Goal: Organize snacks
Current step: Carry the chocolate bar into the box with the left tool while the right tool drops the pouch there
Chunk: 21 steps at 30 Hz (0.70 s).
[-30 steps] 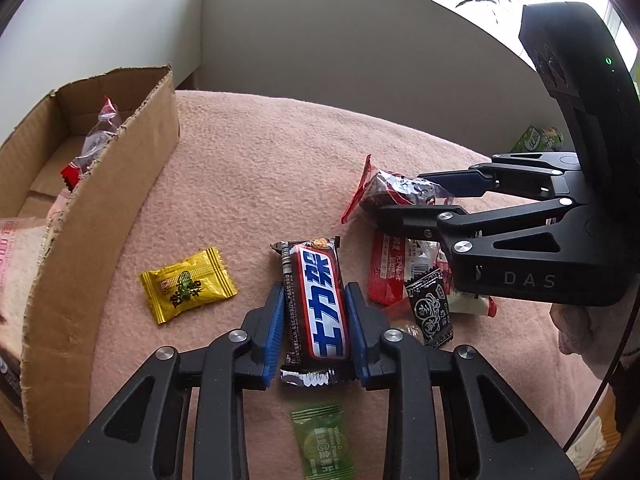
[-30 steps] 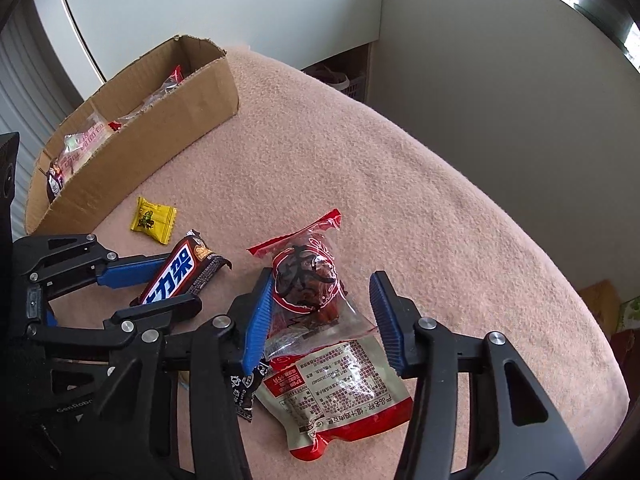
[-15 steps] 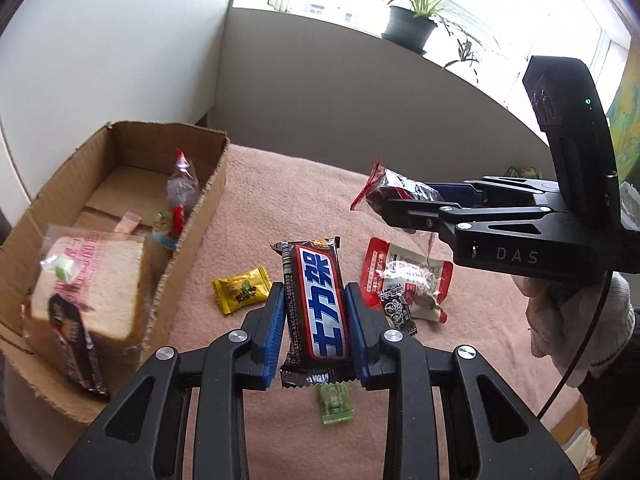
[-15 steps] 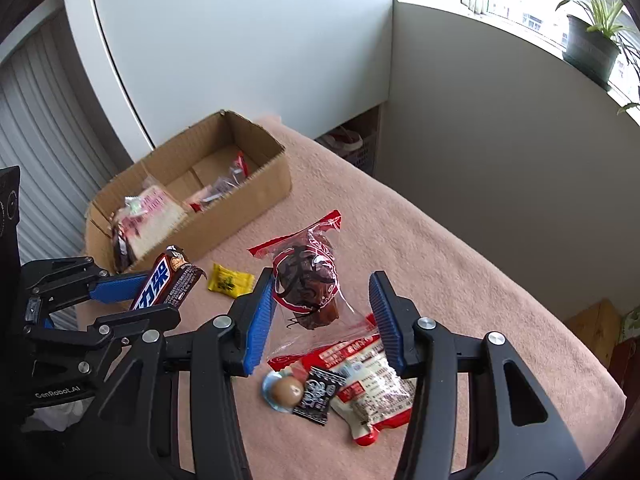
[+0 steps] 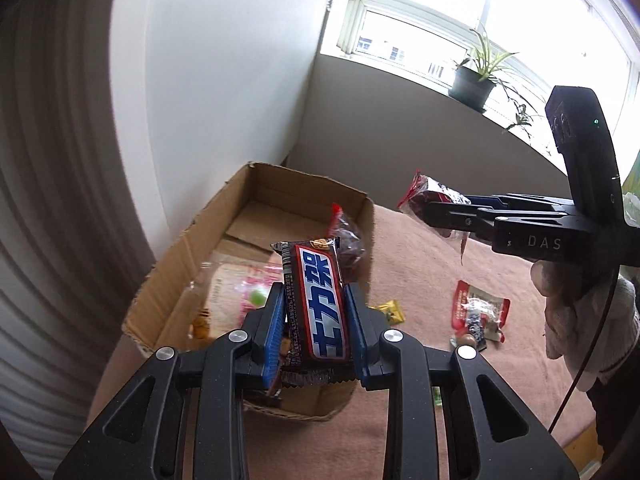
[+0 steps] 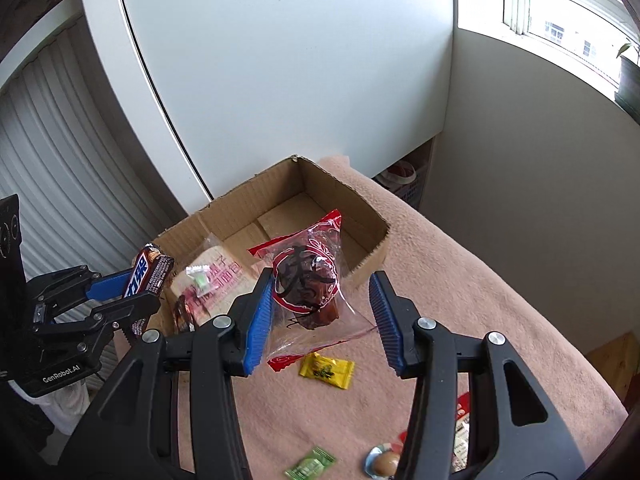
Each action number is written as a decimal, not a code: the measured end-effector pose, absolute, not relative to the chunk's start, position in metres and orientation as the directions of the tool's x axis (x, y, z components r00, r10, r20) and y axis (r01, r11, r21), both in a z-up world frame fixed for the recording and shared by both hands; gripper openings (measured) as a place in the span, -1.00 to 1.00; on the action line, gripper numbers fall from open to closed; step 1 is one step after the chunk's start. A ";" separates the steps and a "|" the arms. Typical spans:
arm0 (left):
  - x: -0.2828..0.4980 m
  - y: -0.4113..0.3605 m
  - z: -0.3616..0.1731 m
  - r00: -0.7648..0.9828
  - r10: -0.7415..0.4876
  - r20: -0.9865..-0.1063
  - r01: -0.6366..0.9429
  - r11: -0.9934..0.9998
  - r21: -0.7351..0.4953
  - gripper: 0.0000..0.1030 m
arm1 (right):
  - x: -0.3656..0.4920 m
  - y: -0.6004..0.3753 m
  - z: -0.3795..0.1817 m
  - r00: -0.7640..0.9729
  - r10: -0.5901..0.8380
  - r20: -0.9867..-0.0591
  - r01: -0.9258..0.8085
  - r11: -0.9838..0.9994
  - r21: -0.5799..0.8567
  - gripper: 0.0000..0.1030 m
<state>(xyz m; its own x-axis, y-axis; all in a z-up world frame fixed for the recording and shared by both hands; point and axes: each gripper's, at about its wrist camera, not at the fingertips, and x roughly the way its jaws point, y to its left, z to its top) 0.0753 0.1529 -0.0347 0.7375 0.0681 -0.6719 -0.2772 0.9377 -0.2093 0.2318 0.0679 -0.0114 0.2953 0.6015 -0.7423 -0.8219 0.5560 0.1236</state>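
My left gripper is shut on a Snickers bar and holds it above the near end of the open cardboard box. It also shows in the right wrist view, with the bar. My right gripper holds a clear red-edged bag of dark dried fruit by its wrapper, raised above the table near the box; the jaws stand wide around it. In the left wrist view that bag hangs from the right gripper's fingers.
The box holds a wrapped bread pack and a red-tipped bag. On the pink cloth lie a yellow candy, a green candy, a round brown sweet and a red-and-white packet. Walls stand behind the box.
Both grippers have risen and moved left toward the box with their snacks. The bar now hangs over the box; the fruit bag hangs near its right wall.
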 end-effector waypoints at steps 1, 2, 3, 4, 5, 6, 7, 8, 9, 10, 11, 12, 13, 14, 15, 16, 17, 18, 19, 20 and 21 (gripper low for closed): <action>0.073 0.158 -0.035 0.735 0.076 -0.673 -0.287 0.935 -0.209 -0.46 | 0.232 0.075 -0.013 0.290 0.602 -0.744 -0.823 0.554 0.127 -0.03; 0.072 0.163 -0.037 0.733 0.084 -0.675 -0.298 0.932 -0.208 -0.46 | 0.231 0.082 -0.014 0.292 0.600 -0.745 -0.823 0.554 0.123 -0.03; 0.070 0.166 -0.038 0.732 0.091 -0.676 -0.308 0.928 -0.208 -0.46 | 0.230 0.088 -0.015 0.294 0.598 -0.746 -0.825 0.553 0.118 0.00; 0.070 0.170 -0.039 0.730 0.095 -0.677 -0.314 0.926 -0.209 -0.46 | 0.230 0.092 -0.016 0.294 0.597 -0.747 -0.826 0.552 0.115 0.02; 0.070 0.173 -0.040 0.728 0.098 -0.678 -0.319 0.924 -0.210 -0.46 | 0.230 0.097 -0.017 0.289 0.598 -0.748 -0.828 0.549 0.119 0.04; 0.069 0.175 -0.041 0.728 0.099 -0.679 -0.323 0.922 -0.212 -0.46 | 0.230 0.100 -0.017 0.285 0.601 -0.747 -0.828 0.547 0.124 0.15; 0.069 0.177 -0.041 0.728 0.102 -0.678 -0.328 0.920 -0.214 -0.46 | 0.230 0.102 -0.017 0.286 0.602 -0.746 -0.825 0.551 0.127 0.36; 0.069 0.179 -0.042 0.726 0.107 -0.679 -0.335 0.918 -0.213 -0.46 | 0.229 0.104 -0.016 0.294 0.602 -0.743 -0.821 0.557 0.127 0.49; 0.070 0.180 -0.042 0.726 0.115 -0.678 -0.341 0.916 -0.211 -0.45 | 0.228 0.104 -0.015 0.300 0.605 -0.737 -0.818 0.561 0.127 0.66; 0.071 0.179 -0.042 0.725 0.121 -0.678 -0.347 0.915 -0.207 -0.44 | 0.227 0.103 -0.013 0.305 0.609 -0.732 -0.817 0.563 0.128 0.71; 0.070 0.182 -0.042 0.725 0.121 -0.678 -0.348 0.914 -0.208 -0.39 | 0.227 0.102 -0.012 0.309 0.608 -0.731 -0.815 0.566 0.126 0.71; 0.068 0.185 -0.040 0.729 0.121 -0.673 -0.348 0.913 -0.213 -0.33 | 0.227 0.100 -0.011 0.315 0.603 -0.732 -0.812 0.571 0.121 0.71; 0.066 0.186 -0.039 0.732 0.126 -0.669 -0.350 0.913 -0.211 -0.28 | 0.228 0.100 -0.009 0.321 0.598 -0.734 -0.809 0.576 0.116 0.71; 0.065 0.187 -0.038 0.735 0.132 -0.665 -0.352 0.912 -0.208 -0.13 | 0.228 0.097 -0.009 0.326 0.595 -0.735 -0.807 0.580 0.112 0.71; 0.063 0.187 -0.037 0.739 0.137 -0.660 -0.355 0.912 -0.208 -0.06 | 0.229 0.093 -0.008 0.330 0.591 -0.736 -0.804 0.585 0.110 0.71; 0.062 0.187 -0.036 0.741 0.136 -0.657 -0.354 0.911 -0.211 -0.06 | 0.230 0.090 -0.007 0.334 0.588 -0.737 -0.800 0.590 0.108 0.71; 0.062 0.187 -0.036 0.743 0.134 -0.655 -0.352 0.911 -0.213 -0.06 | 0.230 0.086 -0.007 0.338 0.585 -0.737 -0.797 0.595 0.106 0.71; 0.061 0.187 -0.035 0.745 0.134 -0.653 -0.350 0.912 -0.213 -0.06 | 0.231 0.083 -0.007 0.343 0.581 -0.738 -0.793 0.600 0.104 0.71; 0.061 0.186 -0.035 0.747 0.132 -0.652 -0.347 0.914 -0.212 -0.06 | 0.232 0.078 -0.007 0.348 0.578 -0.738 -0.789 0.606 0.102 0.71; 0.061 0.184 -0.035 0.749 0.128 -0.650 -0.340 0.916 -0.212 -0.06 | 0.233 0.073 -0.007 0.351 0.576 -0.739 -0.785 0.611 0.104 0.71; 0.060 0.182 -0.035 0.750 0.124 -0.650 -0.335 0.918 -0.211 -0.06 | 0.235 0.066 -0.006 0.352 0.574 -0.740 -0.781 0.616 0.106 0.71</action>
<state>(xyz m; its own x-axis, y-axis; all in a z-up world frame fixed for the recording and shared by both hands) 0.0604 0.1825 -0.0348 0.7496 0.1240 -0.6502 -0.3349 0.9183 -0.2110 0.2350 0.0661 -0.0058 0.3521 0.5737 -0.7395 -0.7808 0.6157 0.1059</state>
